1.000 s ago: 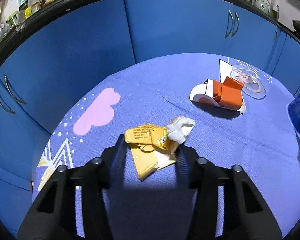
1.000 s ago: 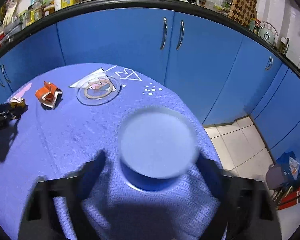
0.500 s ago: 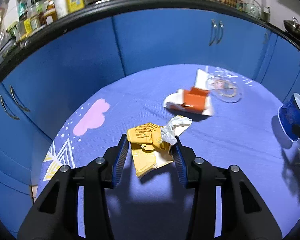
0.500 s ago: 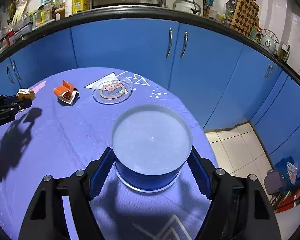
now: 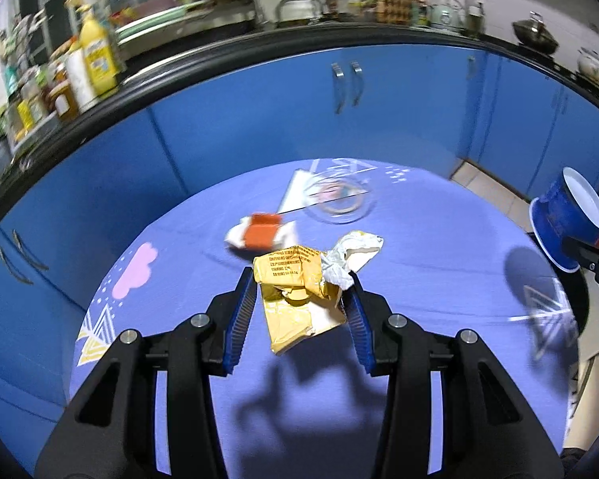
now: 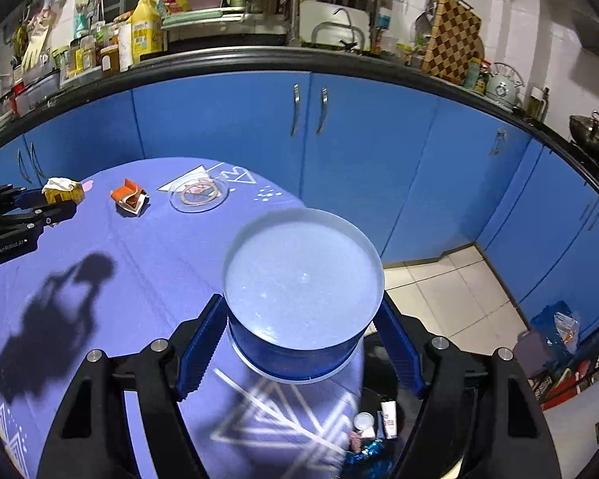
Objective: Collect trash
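My left gripper [image 5: 301,283] is shut on a crumpled yellow wrapper with white paper [image 5: 299,287] and holds it above the purple tablecloth [image 5: 419,263]; it also shows in the right wrist view [image 6: 62,191]. My right gripper [image 6: 301,303] is shut on an upturned blue cup with a white base [image 6: 301,291], lifted over the table's right edge; the cup also shows in the left wrist view [image 5: 563,223]. An orange and white carton [image 5: 261,235] lies on the table, also in the right wrist view [image 6: 128,198]. A black bin with trash in it [image 6: 373,427] sits below the cup.
A clear plastic lid [image 5: 337,201] lies at the table's far side. Blue cabinets [image 6: 339,131] and a cluttered counter [image 6: 139,44] run behind the table. Tiled floor [image 6: 451,279] and a blue bag [image 6: 555,327] lie to the right.
My left gripper has closed on the yellow wrapper and lifted it, swinging right. My right gripper has lifted the blue cup and carried it toward the table's right edge, over the bin.
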`<act>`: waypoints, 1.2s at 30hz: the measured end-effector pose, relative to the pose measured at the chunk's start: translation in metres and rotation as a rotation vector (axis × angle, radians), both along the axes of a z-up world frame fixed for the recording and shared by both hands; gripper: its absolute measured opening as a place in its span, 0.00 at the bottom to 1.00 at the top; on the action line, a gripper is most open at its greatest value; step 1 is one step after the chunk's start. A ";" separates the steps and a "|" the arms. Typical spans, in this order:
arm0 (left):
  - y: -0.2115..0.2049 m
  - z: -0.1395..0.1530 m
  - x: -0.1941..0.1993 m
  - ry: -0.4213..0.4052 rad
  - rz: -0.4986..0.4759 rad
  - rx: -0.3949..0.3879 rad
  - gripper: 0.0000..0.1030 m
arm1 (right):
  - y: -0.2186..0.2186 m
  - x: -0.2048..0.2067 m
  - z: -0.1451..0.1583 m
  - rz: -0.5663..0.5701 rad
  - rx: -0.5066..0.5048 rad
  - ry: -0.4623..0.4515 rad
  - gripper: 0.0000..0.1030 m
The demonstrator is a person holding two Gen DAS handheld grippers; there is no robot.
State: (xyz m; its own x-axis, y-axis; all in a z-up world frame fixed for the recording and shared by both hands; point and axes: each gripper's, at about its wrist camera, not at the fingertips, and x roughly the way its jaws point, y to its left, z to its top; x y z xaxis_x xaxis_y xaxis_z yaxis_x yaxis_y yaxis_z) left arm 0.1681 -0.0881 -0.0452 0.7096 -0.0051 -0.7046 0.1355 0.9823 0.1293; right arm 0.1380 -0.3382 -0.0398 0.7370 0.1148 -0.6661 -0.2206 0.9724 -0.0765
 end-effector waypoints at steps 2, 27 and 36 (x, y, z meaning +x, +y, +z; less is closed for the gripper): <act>-0.019 0.007 -0.005 -0.010 -0.031 0.008 0.44 | -0.011 -0.007 0.003 -0.018 0.007 -0.006 0.70; -0.207 0.054 -0.042 -0.078 -0.319 0.013 0.44 | -0.116 -0.070 0.034 -0.167 0.049 -0.108 0.71; -0.245 0.052 -0.045 -0.075 -0.374 0.028 0.44 | -0.138 -0.078 0.034 -0.187 0.049 -0.118 0.71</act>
